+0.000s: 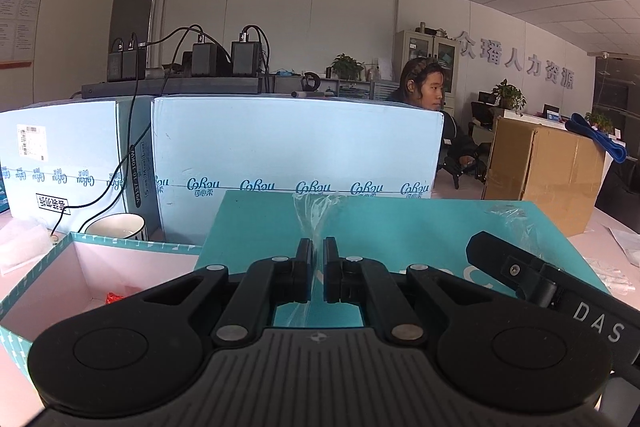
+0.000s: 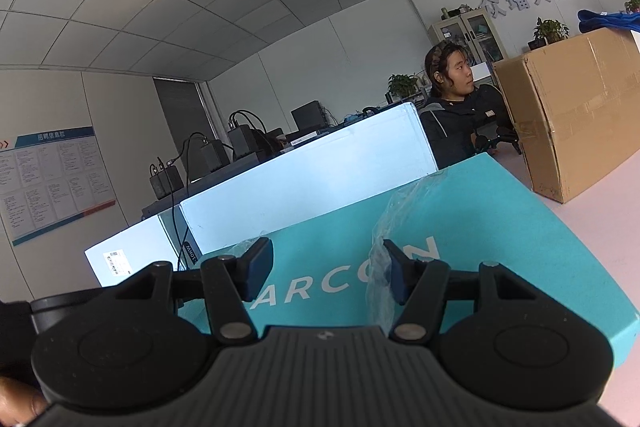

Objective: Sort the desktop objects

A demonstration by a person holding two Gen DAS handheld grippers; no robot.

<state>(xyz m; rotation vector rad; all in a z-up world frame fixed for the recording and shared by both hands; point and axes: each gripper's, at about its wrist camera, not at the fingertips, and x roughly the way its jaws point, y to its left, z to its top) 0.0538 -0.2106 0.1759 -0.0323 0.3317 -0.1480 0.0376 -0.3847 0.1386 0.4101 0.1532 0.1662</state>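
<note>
The left claw (image 1: 318,269) is clenched, its two black fingers almost touching, with a thin strip of clear plastic wrap (image 1: 316,215) running up from between them; whether the film is truly pinched there cannot be told. That wrap clings loosely to a teal box lid (image 1: 400,227), which tilts up in front of the claw and leans over the right side of an open teal box (image 1: 80,247) with a pale pink inside. A small red scrap (image 1: 114,297) lies on the floor of the box. Just behind the box stands a white mug (image 1: 116,227) with a dark rim, and behind that two large pale blue cartons (image 1: 296,143) carry black chargers (image 1: 244,59) with cables. A brown cardboard box (image 1: 544,171) sits to the right on the pink counter (image 1: 616,223). The right claw (image 2: 328,269) is released, its blue-padded fingers (image 2: 258,267) spread well apart over the lid's (image 2: 500,227) top face, which shows white letters. Crumpled wrap (image 2: 390,227) lies on the lid beside the right finger; neither finger clearly touches the lid. In the left wrist view the right claw's body (image 1: 528,275) reaches in over the lid's right part. A person in a dark jacket (image 2: 456,107) sits behind the cartons.
</note>
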